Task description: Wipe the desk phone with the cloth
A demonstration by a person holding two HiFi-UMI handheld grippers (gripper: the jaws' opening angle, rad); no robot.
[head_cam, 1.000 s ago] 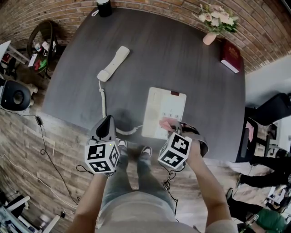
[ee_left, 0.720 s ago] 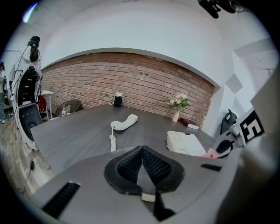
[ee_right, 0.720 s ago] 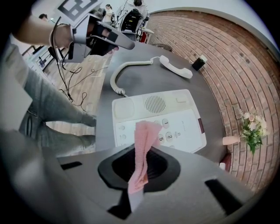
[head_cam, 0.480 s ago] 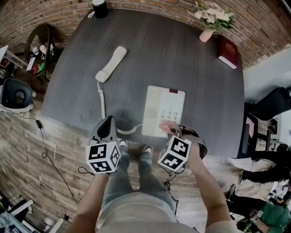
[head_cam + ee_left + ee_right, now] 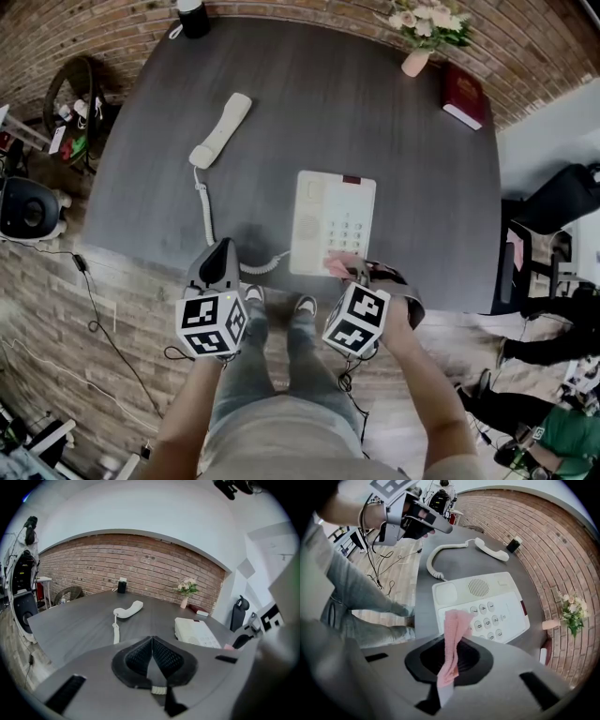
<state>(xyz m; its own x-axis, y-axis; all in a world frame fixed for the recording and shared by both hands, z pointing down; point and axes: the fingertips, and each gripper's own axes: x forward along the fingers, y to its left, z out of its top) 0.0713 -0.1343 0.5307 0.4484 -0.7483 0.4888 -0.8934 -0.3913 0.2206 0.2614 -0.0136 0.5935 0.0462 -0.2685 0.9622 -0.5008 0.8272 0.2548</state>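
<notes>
The white desk phone base [image 5: 333, 223] [image 5: 487, 604] [image 5: 197, 633] lies on the dark desk [image 5: 375, 112], keypad up. Its handset [image 5: 220, 129] [image 5: 129, 610] [image 5: 490, 550] lies off the base at the far left, joined by a coiled cord [image 5: 208, 220]. My right gripper [image 5: 352, 273] [image 5: 451, 654] is shut on a pink cloth [image 5: 452, 641] [image 5: 341, 263], which hangs over the phone's near edge by the keypad. My left gripper [image 5: 221, 260] [image 5: 152, 660] is shut and holds nothing, hovering over the desk's near edge beside the cord.
A vase of flowers [image 5: 418, 33] and a dark red book [image 5: 465, 96] stand at the desk's far right. A black cylinder [image 5: 192, 16] sits at the far edge. An office chair [image 5: 553, 216] is to the right, a speaker [image 5: 23, 208] on the floor at left.
The head view has shifted, so the desk and phone sit lower left in the frame. My right gripper with the cloth has edged slightly toward the phone's near edge. The left gripper holds still.
</notes>
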